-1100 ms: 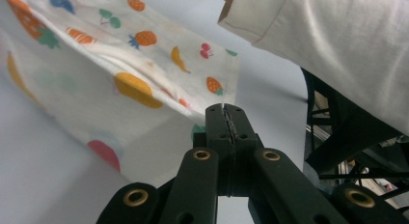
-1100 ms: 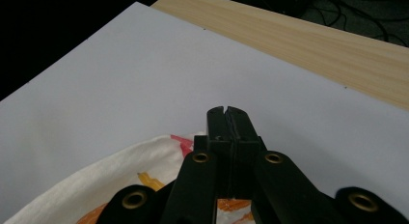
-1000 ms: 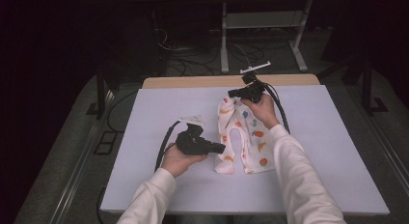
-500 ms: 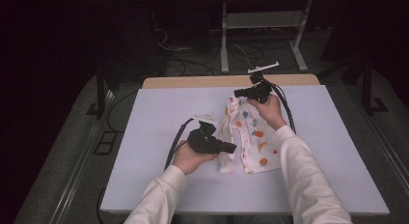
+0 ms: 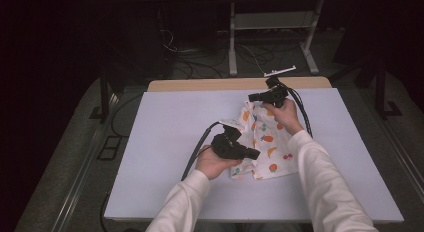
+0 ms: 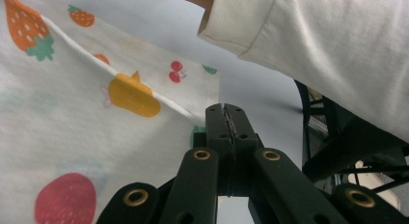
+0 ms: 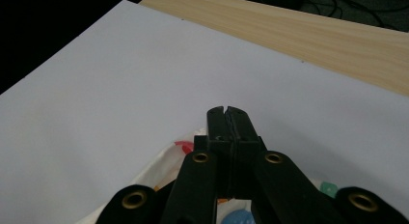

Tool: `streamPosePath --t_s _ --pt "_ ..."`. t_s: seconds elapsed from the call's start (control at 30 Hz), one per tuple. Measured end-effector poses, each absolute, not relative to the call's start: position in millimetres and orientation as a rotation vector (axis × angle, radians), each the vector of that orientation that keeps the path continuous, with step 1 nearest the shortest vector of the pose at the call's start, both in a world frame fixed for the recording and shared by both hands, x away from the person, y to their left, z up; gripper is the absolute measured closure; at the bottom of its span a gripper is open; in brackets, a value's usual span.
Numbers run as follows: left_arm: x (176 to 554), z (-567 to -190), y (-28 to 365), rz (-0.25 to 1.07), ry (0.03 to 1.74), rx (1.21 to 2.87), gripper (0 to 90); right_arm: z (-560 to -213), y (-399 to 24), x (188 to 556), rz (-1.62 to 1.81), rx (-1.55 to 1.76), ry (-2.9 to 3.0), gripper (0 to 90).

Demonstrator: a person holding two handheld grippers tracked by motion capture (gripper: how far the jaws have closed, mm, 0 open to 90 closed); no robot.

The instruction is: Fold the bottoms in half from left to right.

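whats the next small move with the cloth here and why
Probably carry both held edges a little farther across the table to finish the fold. Both grippers, left and right, are shut on the fruit-print cloth, which lies rumpled and partly doubled, not yet flat.

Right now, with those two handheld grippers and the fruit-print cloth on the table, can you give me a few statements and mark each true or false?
1. The left gripper has its jaws shut. True.
2. The cloth is plain blue. False: it is white with fruit prints.
3. The right gripper is at the cloth's far end. True.
4. The cloth lies on bare wood. False: it lies on the white table sheet.
5. The person wears short sleeves. False: long white sleeves.
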State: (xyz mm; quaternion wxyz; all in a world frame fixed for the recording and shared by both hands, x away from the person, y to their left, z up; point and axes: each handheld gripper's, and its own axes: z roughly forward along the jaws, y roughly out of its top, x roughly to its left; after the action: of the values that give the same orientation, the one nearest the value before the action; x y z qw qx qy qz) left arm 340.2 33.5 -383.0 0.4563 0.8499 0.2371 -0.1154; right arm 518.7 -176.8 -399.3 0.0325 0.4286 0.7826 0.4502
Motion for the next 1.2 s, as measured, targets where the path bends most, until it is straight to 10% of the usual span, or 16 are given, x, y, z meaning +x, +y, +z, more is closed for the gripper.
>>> streamPosePath --t_s 1.2 --pt "360 -418 -47 -0.350 0.563 2.109 89.4 -418 -208 536 1.336 1.340 2.424 88.7"
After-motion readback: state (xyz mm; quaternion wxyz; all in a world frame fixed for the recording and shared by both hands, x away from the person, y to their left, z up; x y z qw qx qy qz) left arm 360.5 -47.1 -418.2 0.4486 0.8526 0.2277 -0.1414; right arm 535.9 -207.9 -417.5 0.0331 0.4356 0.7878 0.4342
